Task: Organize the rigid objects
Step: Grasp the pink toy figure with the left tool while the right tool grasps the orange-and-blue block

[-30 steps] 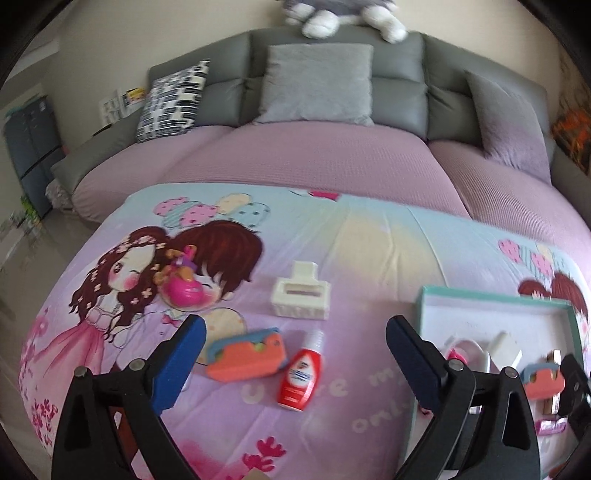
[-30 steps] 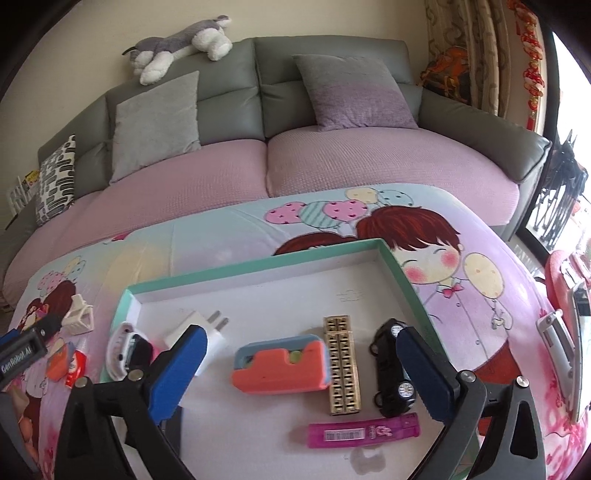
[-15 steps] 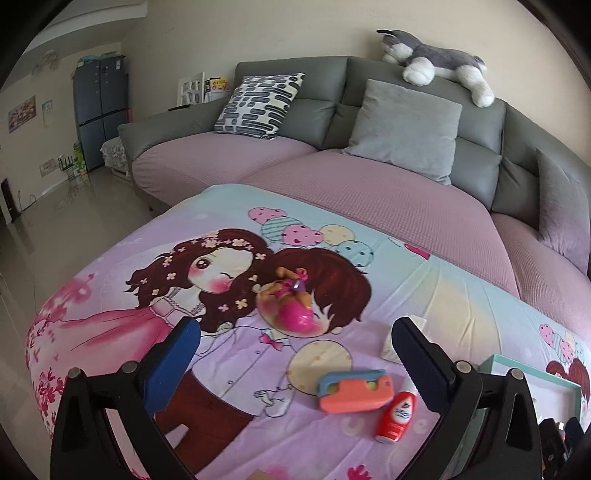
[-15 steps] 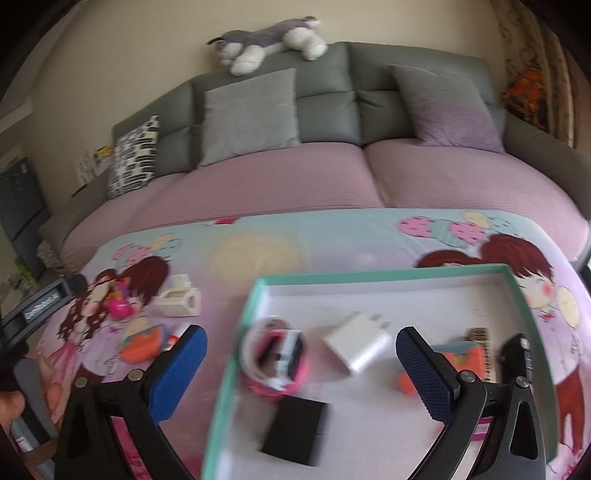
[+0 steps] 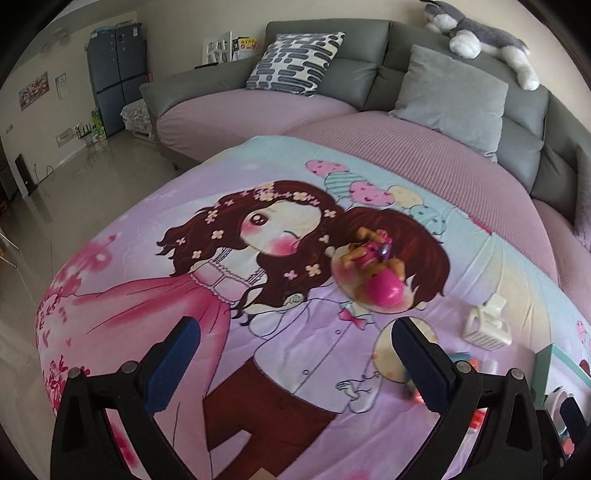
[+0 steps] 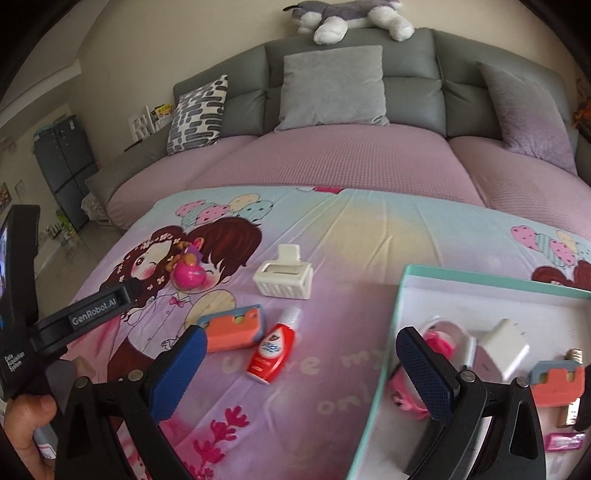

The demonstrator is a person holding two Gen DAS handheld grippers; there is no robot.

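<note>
On the cartoon-print cloth lie a pink toy (image 5: 376, 282) (image 6: 188, 275), a white hair clip (image 5: 487, 328) (image 6: 284, 277), an orange-and-blue block (image 6: 234, 326) and a red bottle (image 6: 273, 347). My left gripper (image 5: 291, 343) is open and holds nothing, hovering short of the pink toy. My right gripper (image 6: 301, 354) is also open and holds nothing, with the red bottle just beyond its fingers. At the right, the teal box (image 6: 480, 278) holds a white charger (image 6: 506, 345), a pink watch (image 6: 443, 339) and a second orange block (image 6: 557, 384).
A grey-and-pink sofa (image 6: 332, 158) with cushions runs behind the cloth, and a plush dog (image 6: 347, 16) lies on its back. The black body of the left tool (image 6: 92, 308) and a hand (image 6: 26, 424) fill the right view's left edge. Open floor (image 5: 55, 177) lies left.
Both views have swung left. The left gripper now faces the pink toy instead of the clip and bottle. The right gripper has moved off the box toward the loose items.
</note>
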